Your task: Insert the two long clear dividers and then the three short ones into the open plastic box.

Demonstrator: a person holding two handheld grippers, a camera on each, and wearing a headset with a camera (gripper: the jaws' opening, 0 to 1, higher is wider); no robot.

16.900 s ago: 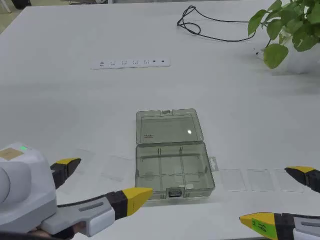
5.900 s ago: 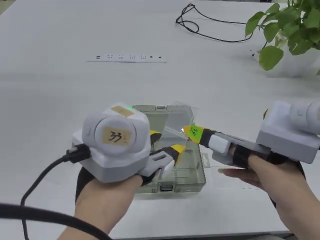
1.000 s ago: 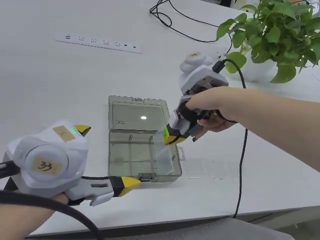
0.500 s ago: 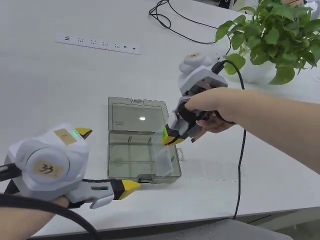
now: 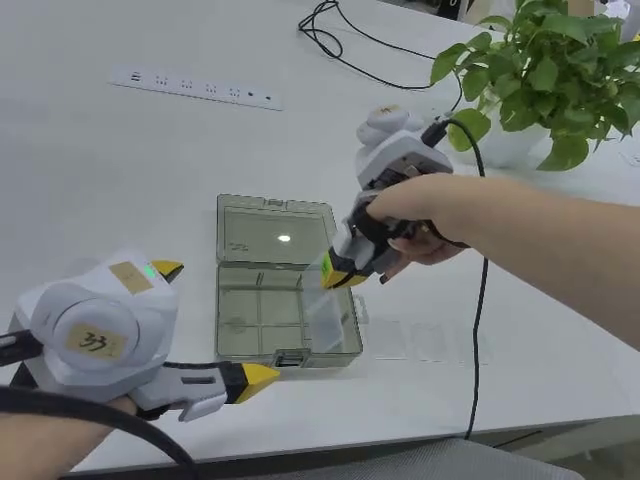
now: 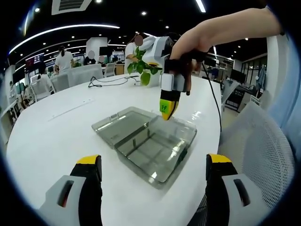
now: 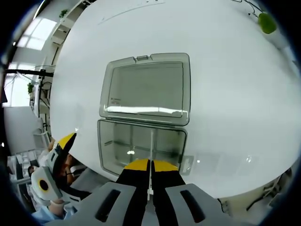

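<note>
The left gripper [image 5: 210,322] is low on the left in the head view, just beside the front left corner of the plastic box [image 5: 219,322]. Its two yellow tips are spread wide apart and hold nothing. In the left gripper view the same tips [image 6: 153,162] stand wide, and the box [image 6: 123,149] lies past them on the white table [image 6: 51,136].

Far back on the left of the table lies a white power strip [image 5: 195,87].

The box sits in the middle of the table [image 5: 100,170]. It is open. Its lid [image 5: 272,232] lies flat behind it, joined to the back edge. Thin lines split the inside of the box into small parts.

The right gripper [image 5: 335,276] comes down from above, held in a person's hand [image 5: 420,215]. It hangs over the right side of the box. Its tips are pressed close together on a clear divider [image 5: 334,306]. The divider stands up on its edge, with its low end inside the right part of the box. In the right gripper view the divider [image 7: 151,146] looks like a thin line that runs from the shut tips [image 7: 150,165] into the box [image 7: 100,149].

More clear dividers [image 5: 420,342] lie flat on the table, just to the right of the box.

Far back on the right are a black cable [image 5: 345,45] and a green potted plant [image 5: 540,70].
</note>
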